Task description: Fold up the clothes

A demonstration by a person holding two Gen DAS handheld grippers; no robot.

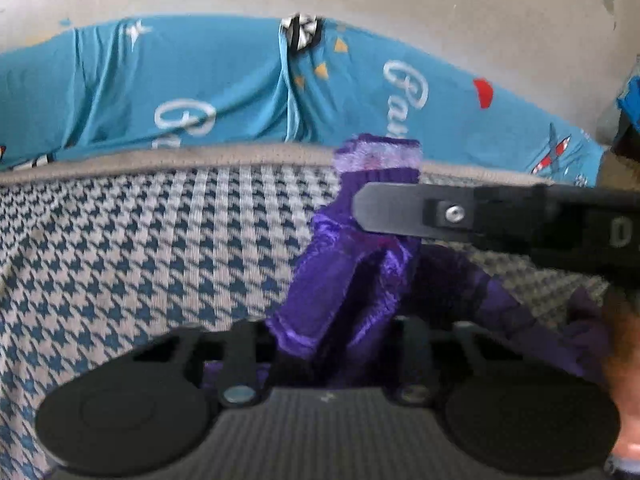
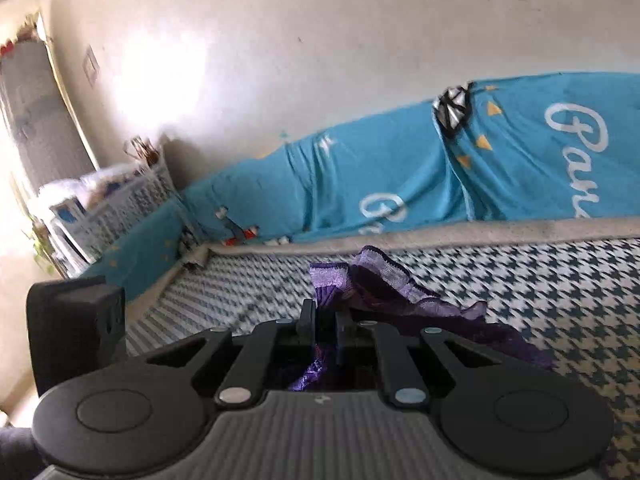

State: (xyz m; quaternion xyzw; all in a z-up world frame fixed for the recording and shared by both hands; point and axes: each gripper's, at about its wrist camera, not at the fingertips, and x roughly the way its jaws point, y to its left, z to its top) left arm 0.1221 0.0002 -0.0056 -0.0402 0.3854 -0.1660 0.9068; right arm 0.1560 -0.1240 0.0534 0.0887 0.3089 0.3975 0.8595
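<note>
A small purple satin garment [image 1: 344,280] with a pale lace trim hangs bunched above the houndstooth bed cover [image 1: 140,248]. My left gripper [image 1: 332,344] is shut on its lower folds, its fingers buried in the cloth. My right gripper [image 2: 324,320] is shut on the same garment [image 2: 400,292], its fingers [image 2: 308,320] close together with purple cloth between them. In the left wrist view the right gripper's black finger [image 1: 400,212] reaches in from the right across the garment's upper part. The rest of the garment trails to the right over the cover.
A blue printed sheet [image 1: 200,88] covers a long cushion along the beige wall [image 2: 320,40] behind the bed. A white basket [image 2: 132,200] with things in it stands at the far left corner. A black block [image 2: 76,320] shows at the left.
</note>
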